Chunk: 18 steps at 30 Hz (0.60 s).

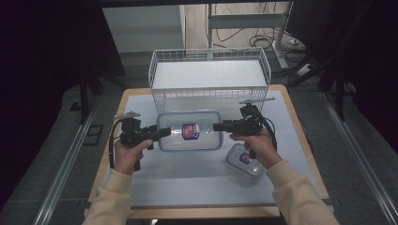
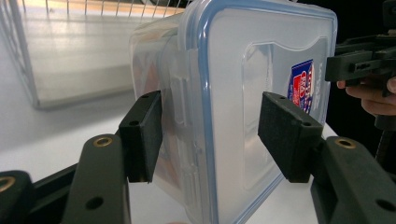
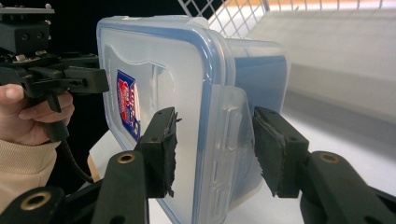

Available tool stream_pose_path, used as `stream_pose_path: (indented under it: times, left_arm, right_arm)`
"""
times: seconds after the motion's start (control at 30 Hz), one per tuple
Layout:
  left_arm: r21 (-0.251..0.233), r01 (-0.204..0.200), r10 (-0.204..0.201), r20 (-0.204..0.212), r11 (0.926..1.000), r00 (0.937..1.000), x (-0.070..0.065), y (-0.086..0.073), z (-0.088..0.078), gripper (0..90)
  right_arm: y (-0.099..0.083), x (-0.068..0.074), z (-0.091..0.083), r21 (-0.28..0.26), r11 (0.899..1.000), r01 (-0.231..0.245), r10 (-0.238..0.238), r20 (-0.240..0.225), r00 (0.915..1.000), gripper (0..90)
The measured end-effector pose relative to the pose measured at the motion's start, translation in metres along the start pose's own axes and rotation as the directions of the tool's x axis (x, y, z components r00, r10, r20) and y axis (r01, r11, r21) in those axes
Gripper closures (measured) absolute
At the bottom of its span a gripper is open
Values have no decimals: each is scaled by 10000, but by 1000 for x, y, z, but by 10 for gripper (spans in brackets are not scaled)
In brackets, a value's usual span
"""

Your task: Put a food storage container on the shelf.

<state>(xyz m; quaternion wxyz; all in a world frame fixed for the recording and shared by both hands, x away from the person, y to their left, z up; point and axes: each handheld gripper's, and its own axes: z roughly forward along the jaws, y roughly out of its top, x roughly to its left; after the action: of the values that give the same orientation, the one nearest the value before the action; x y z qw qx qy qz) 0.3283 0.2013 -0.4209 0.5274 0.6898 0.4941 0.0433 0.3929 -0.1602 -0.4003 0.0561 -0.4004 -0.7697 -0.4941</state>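
High view: large container (image 1: 189,131) lies between left gripper (image 1: 162,132) and right gripper (image 1: 218,126), long axis running gripper to gripper, just before the wire basket (image 1: 210,75) at the table's (image 1: 187,183) far edge; each part-open gripper clamps an end latch; both equally near; gripper views show it lifted off the table; small container (image 1: 244,161) near right edge.
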Motion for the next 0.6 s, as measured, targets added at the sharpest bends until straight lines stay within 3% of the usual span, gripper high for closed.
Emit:
stream_pose_path:
  times: [0.6]
  left_arm:
    - [-266,-471,475,164,9985,9987,-19,48,5,423]
  right_arm:
    - [38,1,-31,-417,9986,340,-333,180,9993,507]
